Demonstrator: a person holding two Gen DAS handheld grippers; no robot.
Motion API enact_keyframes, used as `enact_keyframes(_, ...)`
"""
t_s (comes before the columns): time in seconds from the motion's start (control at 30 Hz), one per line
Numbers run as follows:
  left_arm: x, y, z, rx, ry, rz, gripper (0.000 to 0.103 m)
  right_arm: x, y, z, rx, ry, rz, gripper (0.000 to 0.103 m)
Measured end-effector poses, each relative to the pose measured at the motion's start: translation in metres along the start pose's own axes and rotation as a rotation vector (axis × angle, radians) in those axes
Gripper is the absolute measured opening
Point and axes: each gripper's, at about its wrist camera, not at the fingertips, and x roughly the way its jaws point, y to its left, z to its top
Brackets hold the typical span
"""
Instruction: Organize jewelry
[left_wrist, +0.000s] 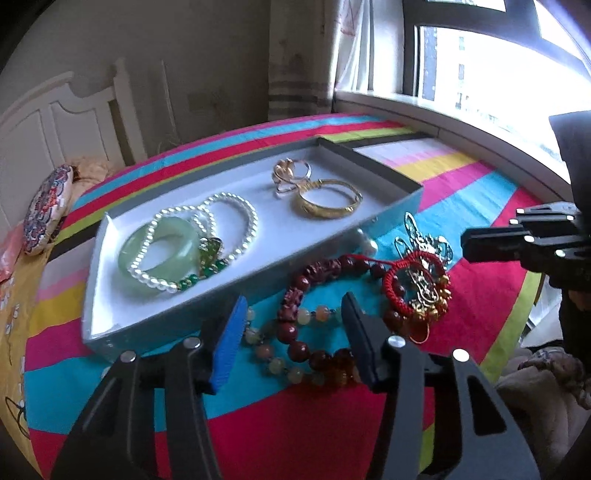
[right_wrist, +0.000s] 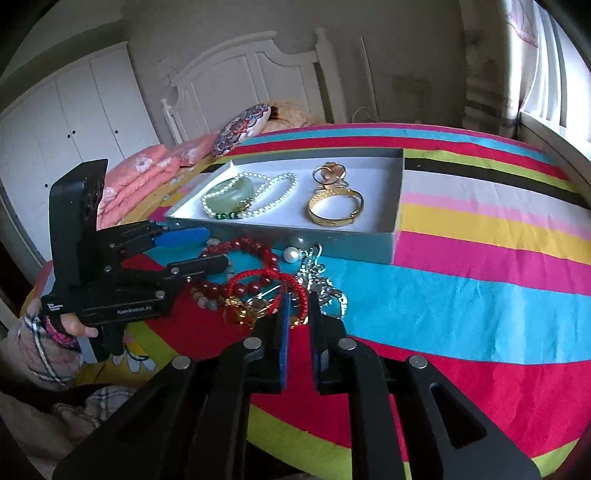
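A grey tray (left_wrist: 258, 275) on the striped bedspread holds a jade bangle (left_wrist: 129, 254), pearl bracelets (left_wrist: 251, 221), a gold bangle (left_wrist: 321, 213) and a gold ring (left_wrist: 288, 171). In front of the tray lie a dark red bead bracelet (left_wrist: 291, 297), a red cord bracelet (left_wrist: 388, 284) with gold charms, a silver ornament (right_wrist: 325, 288) and a loose pearl (right_wrist: 290, 254). My left gripper (left_wrist: 293, 332) stands open astride the bead bracelet, with no pad seen pressing on it. My right gripper (right_wrist: 299, 299) is shut, with its tips at the edge of the red cord bracelet (right_wrist: 258, 275).
The striped bedspread (right_wrist: 480, 295) stretches to the right of the tray. Patterned pillows (right_wrist: 243, 123) and a white headboard (right_wrist: 258, 74) lie behind it. A window sill (left_wrist: 461, 122) runs along the far right. A hand (right_wrist: 74, 326) in a plaid sleeve holds the left gripper.
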Motion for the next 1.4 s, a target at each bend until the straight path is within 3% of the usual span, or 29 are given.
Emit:
enact_keyframes(0.07,0.002,-0.001,0.001,0.010,0.013,-0.003,0.052,0.003,0.001,0.000,-0.007,0.006,-0.006,0.015)
enact_keyframes(0.1,0.003,-0.001,0.002,0.009,0.019,-0.011,0.050,0.004,0.001,0.001,-0.010,0.008,-0.011,0.026)
enact_keyframes(0.17,0.002,0.001,0.002,-0.012,0.023,-0.061,0.033,0.006,0.001,0.003,-0.017,0.001,-0.020,0.045)
enact_keyframes(0.2,0.001,0.001,0.003,-0.016,0.019,-0.060,0.025,0.008,0.001,0.006,-0.019,-0.003,-0.023,0.049)
enact_keyframes(0.23,0.001,0.001,0.002,-0.014,0.015,-0.050,0.013,0.010,-0.002,0.009,-0.011,-0.002,-0.022,0.049)
enact_keyframes(0.47,-0.012,-0.002,0.001,-0.038,-0.040,-0.070,0.012,0.034,-0.017,0.028,0.072,0.058,0.068,0.049)
enact_keyframes(0.53,-0.018,-0.002,0.002,-0.033,-0.054,-0.067,0.012,0.044,-0.016,0.031,0.072,0.088,0.085,0.048)
enact_keyframes(0.57,-0.020,-0.002,0.003,-0.032,-0.060,-0.066,0.012,0.047,-0.014,0.032,0.057,0.096,0.078,0.041)
enact_keyframes(0.6,-0.022,-0.002,0.004,-0.031,-0.065,-0.064,0.012,0.049,-0.012,0.031,0.044,0.100,0.066,0.027)
enact_keyframes(0.67,-0.028,-0.001,0.004,-0.032,-0.075,-0.061,0.012,0.045,-0.007,0.030,0.016,0.081,0.057,0.021)
enact_keyframes(0.73,-0.031,0.000,0.005,-0.036,-0.082,-0.060,0.012,0.036,0.001,0.029,-0.040,0.047,0.024,0.007)
enact_keyframes(1.03,-0.053,-0.004,0.012,-0.034,-0.145,-0.040,0.012,-0.014,0.002,0.036,-0.063,-0.124,-0.034,0.007)
enact_keyframes(1.4,-0.075,-0.005,0.019,-0.027,-0.196,-0.023,0.012,-0.022,-0.009,0.034,-0.013,-0.135,-0.031,0.007)
